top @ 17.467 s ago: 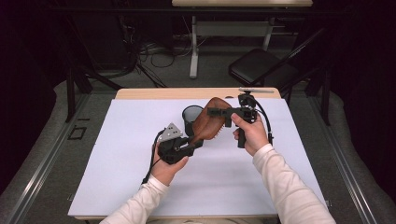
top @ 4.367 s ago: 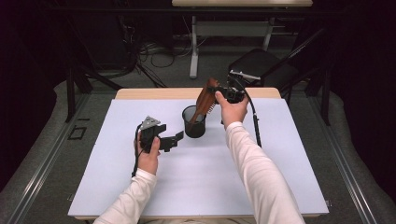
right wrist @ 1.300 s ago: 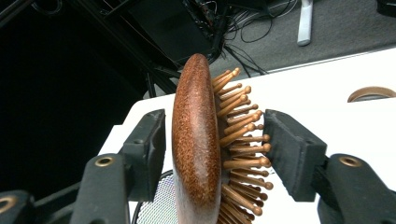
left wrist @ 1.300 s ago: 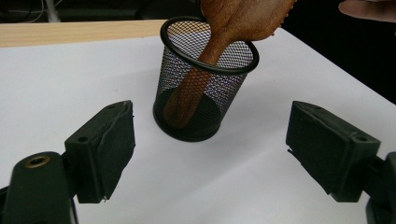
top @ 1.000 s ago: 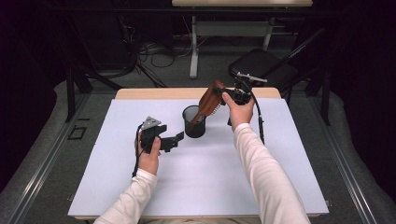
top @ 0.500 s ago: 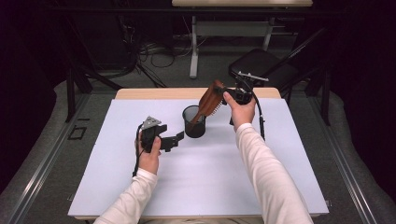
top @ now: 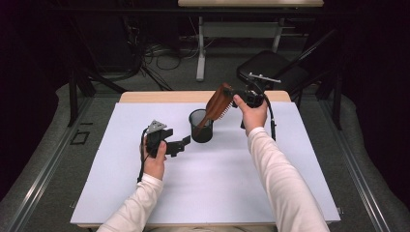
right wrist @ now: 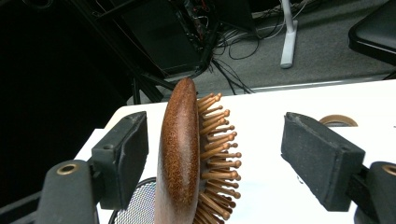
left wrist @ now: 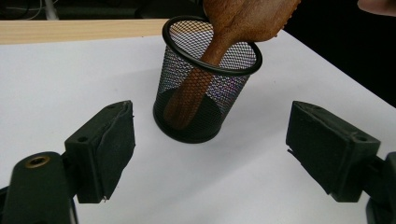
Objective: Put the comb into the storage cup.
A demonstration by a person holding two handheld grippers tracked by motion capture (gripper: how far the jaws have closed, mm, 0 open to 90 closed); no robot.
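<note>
A brown wooden hairbrush stands handle-down in a black mesh cup and leans to the right over the rim. In the left gripper view its handle reaches the bottom of the cup. My right gripper is at the brush head and its jaws have just been opening. In the right gripper view the brush head stands between the two pads, close to the left one and far from the right one, and neither presses on it. My left gripper rests left of the cup, open and empty, pointing at it.
A white sheet covers the table, and a strip of bare wood shows along the far edge. Behind the table are a black chair, table legs and loose cables on the floor.
The right hand has eased slightly to the right, away from the brush head. The brush stays leaning in the cup. The left hand has not moved.
</note>
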